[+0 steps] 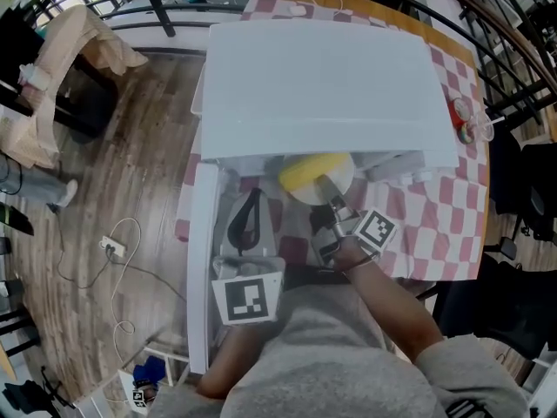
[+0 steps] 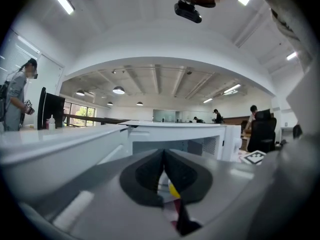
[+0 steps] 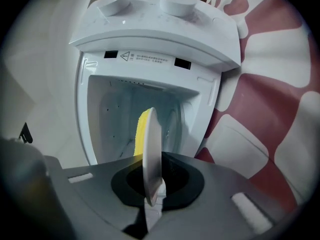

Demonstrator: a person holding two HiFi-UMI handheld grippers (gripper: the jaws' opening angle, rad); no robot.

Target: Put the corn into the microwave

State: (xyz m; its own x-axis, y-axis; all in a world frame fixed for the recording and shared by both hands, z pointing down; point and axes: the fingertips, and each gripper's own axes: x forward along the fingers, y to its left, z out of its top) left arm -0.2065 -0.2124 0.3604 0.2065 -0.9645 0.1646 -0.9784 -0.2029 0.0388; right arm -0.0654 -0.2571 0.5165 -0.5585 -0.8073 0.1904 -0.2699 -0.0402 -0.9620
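Note:
A yellow corn cob (image 1: 313,171) lies on a white plate (image 1: 329,188) at the mouth of the white microwave (image 1: 322,85). Its door (image 1: 200,259) hangs open to the left. My right gripper (image 1: 335,205) is shut on the plate's near rim. In the right gripper view the plate (image 3: 151,154) shows edge-on between the jaws, with the corn (image 3: 142,131) on its far side and the open cavity (image 3: 125,109) beyond. My left gripper (image 1: 248,220) hovers by the open door, its jaws together with nothing between them (image 2: 163,156).
The microwave stands on a red-and-white checked cloth (image 1: 435,225). A small red item (image 1: 466,120) lies at the table's right edge. A power strip with its cable (image 1: 113,248) lies on the wooden floor at left. A person (image 2: 17,99) stands far off at left.

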